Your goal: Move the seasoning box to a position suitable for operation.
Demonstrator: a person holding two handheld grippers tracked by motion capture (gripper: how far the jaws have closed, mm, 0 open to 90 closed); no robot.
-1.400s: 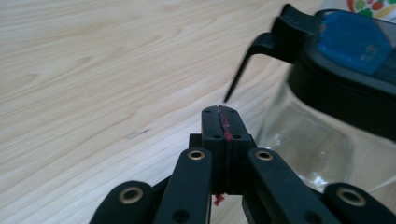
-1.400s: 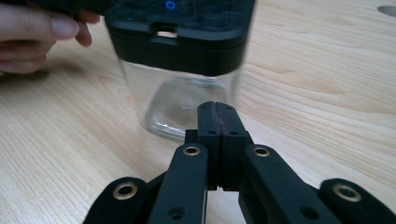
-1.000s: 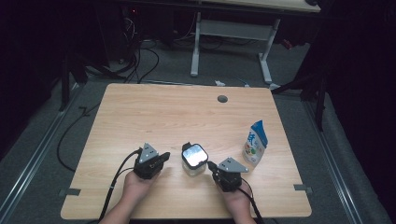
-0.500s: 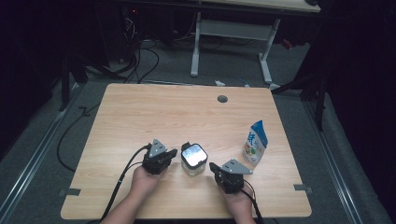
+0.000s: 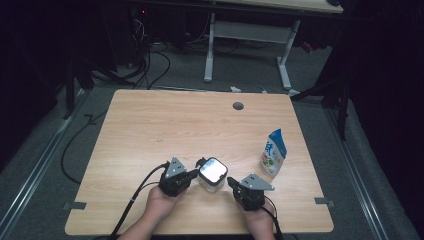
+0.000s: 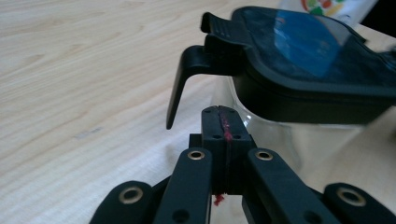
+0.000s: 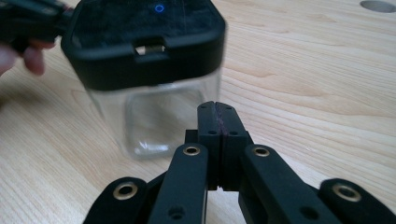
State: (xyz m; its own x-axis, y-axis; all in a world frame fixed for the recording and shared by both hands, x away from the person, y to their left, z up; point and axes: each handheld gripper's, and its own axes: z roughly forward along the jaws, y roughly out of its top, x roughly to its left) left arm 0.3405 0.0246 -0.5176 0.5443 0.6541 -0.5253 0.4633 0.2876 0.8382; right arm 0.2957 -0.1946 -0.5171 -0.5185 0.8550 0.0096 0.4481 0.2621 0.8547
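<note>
Your left gripper point(image 5: 192, 174) and right gripper point(image 5: 232, 182) are both closed tight, jaws pressed together, gripping nothing. Between them near the table's point(image 5: 165, 125) front edge sits the clear jar point(image 5: 212, 174) with black lid; left tips just beside its latch point(image 6: 184, 77). Farther right stands a blue-white pouch point(image 5: 273, 153).

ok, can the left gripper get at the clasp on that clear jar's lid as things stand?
Probably yes. The left gripper, jaws shut, sits right below the black clasp on the jar, with nothing between them. It would have to open before it could grip the clasp.
</note>
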